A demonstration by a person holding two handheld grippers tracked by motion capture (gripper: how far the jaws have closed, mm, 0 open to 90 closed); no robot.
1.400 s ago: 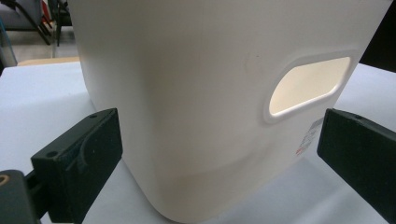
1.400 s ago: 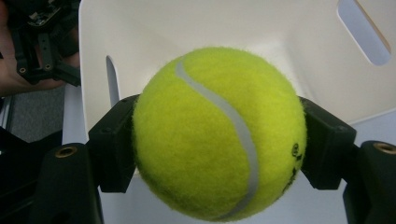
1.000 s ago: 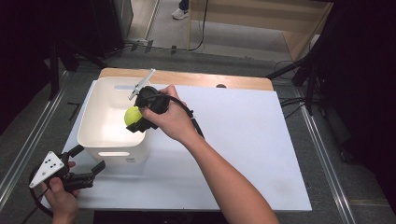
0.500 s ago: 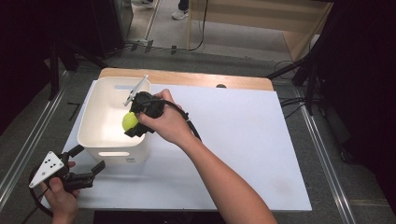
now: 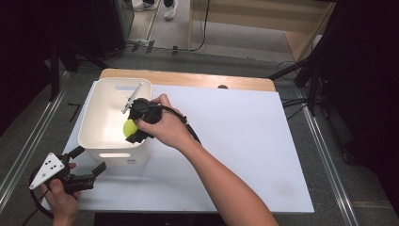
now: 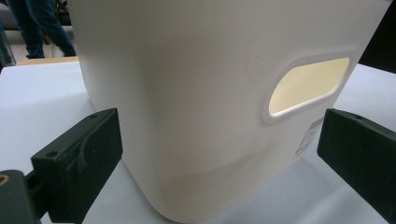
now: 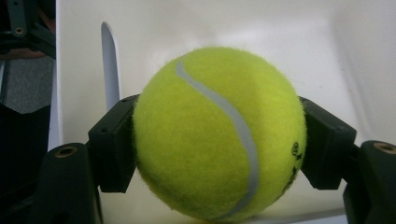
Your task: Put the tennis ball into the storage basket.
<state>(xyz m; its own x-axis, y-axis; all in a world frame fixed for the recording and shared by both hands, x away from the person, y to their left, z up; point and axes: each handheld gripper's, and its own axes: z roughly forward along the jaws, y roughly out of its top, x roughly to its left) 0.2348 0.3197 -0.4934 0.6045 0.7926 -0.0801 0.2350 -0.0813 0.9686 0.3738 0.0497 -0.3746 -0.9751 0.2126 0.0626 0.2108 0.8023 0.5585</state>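
A yellow-green tennis ball (image 5: 129, 127) (image 7: 219, 133) is clamped between the jaws of my right gripper (image 5: 133, 128) (image 7: 218, 142), just inside the near right part of the white bin (image 5: 89, 125). The bin's pale inner wall (image 7: 261, 32) lies behind the ball. My left gripper (image 5: 89, 162) (image 6: 219, 154) stands open on the table's near left, its jaws spread in front of the bin's outer wall (image 6: 201, 93) and its handle slot (image 6: 308, 86), without touching it.
A white board (image 5: 235, 136) covers the wooden table. The bin stands at its far left. Metal rails (image 5: 28, 146) run beside the table on the left, and cables lie on the floor at the right. A person's feet (image 5: 153, 5) show at the back.
My right gripper has carried the ball a little left and down, deeper into the bin. The left gripper has stayed where it was.
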